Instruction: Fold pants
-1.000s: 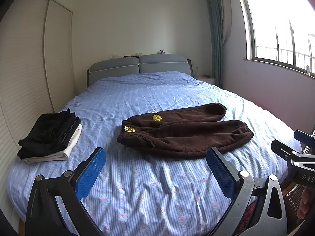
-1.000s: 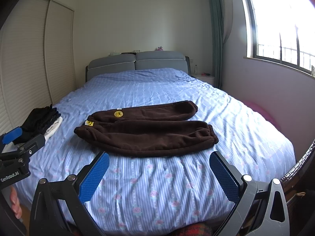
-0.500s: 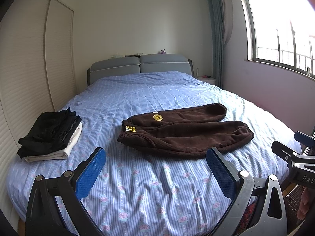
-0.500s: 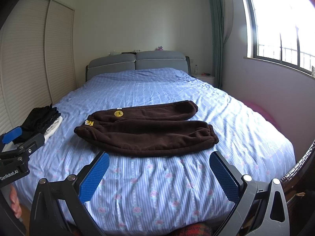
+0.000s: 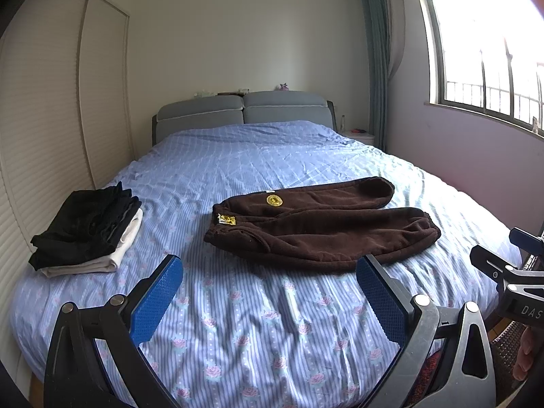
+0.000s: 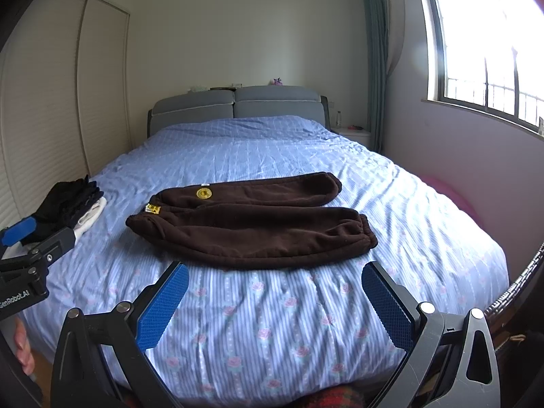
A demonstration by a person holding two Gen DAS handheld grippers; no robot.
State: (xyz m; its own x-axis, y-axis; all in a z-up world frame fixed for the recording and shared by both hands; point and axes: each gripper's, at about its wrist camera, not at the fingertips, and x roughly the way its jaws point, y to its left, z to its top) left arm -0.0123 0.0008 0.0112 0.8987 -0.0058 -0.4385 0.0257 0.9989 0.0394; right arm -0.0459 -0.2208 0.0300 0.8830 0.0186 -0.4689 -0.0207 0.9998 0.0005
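Pants (image 5: 319,227): brown fleece joggers, flat on the bed (image 5: 238,323) ahead of both grippers, waistband toward the left gripper's side, cuffs toward the right, legs side by side with the far one angled away. Judgement: soft, thick, limp, light enough for one pinch but bulky; the pile should grip the blue pads well, so no slip worry, and nothing fragile. Best holds look like the waistband corner near the yellow tag (image 5: 226,219) for the left gripper (image 5: 268,301) and the near cuff (image 6: 365,234) for the right gripper (image 6: 275,306); elastic edges give a firm bite through both layers. Both grippers are spread wide, empty, hovering short of the pants over the bed's near edge, not touching cloth. Folded stack (image 5: 88,231) sits well off to the left. Versus 1.0 s and 0.5 s ago: practically no change, same framing, pants unmoved, jaws same spread.
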